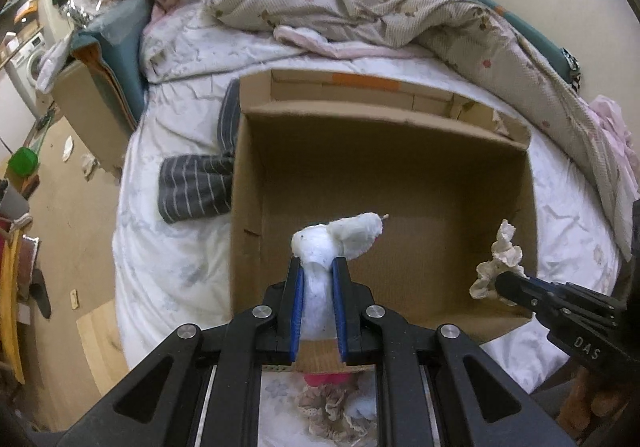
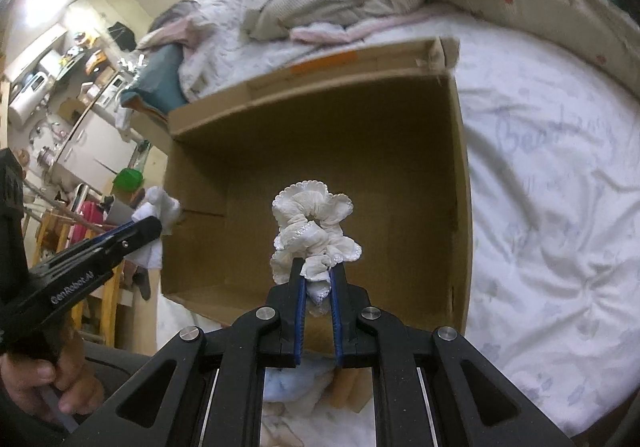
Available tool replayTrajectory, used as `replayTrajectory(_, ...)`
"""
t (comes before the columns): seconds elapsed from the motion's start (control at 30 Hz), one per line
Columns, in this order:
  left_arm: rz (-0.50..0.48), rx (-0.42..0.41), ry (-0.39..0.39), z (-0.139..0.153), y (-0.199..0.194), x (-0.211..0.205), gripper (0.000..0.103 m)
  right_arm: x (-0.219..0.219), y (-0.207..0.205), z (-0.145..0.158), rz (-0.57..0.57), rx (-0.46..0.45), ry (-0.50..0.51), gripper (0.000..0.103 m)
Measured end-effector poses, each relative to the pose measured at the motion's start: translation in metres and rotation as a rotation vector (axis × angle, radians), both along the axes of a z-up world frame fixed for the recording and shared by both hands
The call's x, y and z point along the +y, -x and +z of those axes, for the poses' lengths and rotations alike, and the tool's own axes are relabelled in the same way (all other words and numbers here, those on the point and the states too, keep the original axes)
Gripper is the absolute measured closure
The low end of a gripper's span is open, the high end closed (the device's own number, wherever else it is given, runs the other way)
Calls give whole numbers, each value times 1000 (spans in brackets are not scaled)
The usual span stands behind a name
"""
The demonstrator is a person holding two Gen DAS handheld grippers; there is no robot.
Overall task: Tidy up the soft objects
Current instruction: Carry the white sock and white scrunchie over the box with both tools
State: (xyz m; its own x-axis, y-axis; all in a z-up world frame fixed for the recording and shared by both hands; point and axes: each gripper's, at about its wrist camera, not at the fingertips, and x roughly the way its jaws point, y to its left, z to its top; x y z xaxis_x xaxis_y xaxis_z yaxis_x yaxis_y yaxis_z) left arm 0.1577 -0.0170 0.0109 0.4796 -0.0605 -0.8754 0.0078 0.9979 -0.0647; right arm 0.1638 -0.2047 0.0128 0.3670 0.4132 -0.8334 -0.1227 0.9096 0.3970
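Observation:
An open cardboard box (image 1: 400,151) (image 2: 460,183) lies on the bed with nothing visible inside. My left gripper (image 1: 318,265) is shut on a white fluffy soft item (image 1: 340,237), held over the box's near edge. My right gripper (image 2: 318,269) is shut on a cream frilly scrunchie (image 2: 314,223), also held over the box. From the left wrist view the right gripper (image 1: 500,283) shows at the right with the scrunchie (image 1: 498,263). The right wrist view shows the left gripper (image 2: 154,225) at the left with its white item (image 2: 158,215).
A grey striped cloth (image 1: 196,187) lies left of the box on the white bedsheet (image 1: 180,247). A crumpled floral blanket (image 1: 380,3) covers the bed's far side. More soft items (image 1: 336,407) lie under my left gripper. A hand (image 2: 36,383) grips the left tool. Cluttered floor lies left.

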Motion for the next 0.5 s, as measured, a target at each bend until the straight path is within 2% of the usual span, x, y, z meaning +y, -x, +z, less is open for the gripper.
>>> replayTrajectory(0.2,-15,3,5,-19,0,-2,90,2,-2,-18,11,42,35,90)
replayTrajectory(0.5,-8,16,23,-29,-2,3,89,9,-8,-35,14,90,54,90)
